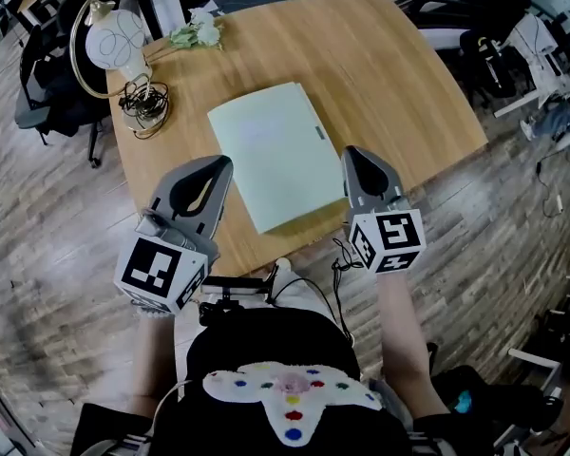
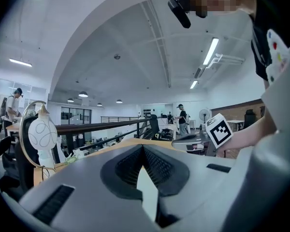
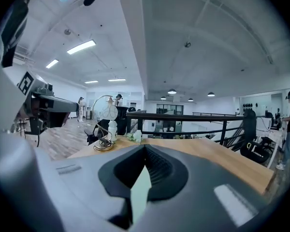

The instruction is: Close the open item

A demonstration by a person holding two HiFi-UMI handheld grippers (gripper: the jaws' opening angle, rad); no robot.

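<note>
Left gripper (image 1: pixel 220 167) and right gripper (image 1: pixel 353 155) hover, jaws pressed together, empty; only the head view shows the pale green case (image 1: pixel 275 155) whole.

Wooden counter (image 1: pixel 389 84), light finish, rounded corners, standing on a floor (image 1: pixel 47 255) of grey-brown wood-look planks. A black office chair (image 1: pixel 47 93) sits off the counter's left edge; further dark seating (image 1: pixel 494 60) lies beyond its far right corner. White vaulted ceiling (image 2: pixel 135 42) carries strip lights (image 2: pixel 211 51) and round recessed lamps (image 3: pixel 172 92). A black metal railing (image 3: pixel 193 115) runs behind the counter. Dark glazed panels (image 2: pixel 76 116) are set in the far white wall. Lighting is even and bright.
</note>
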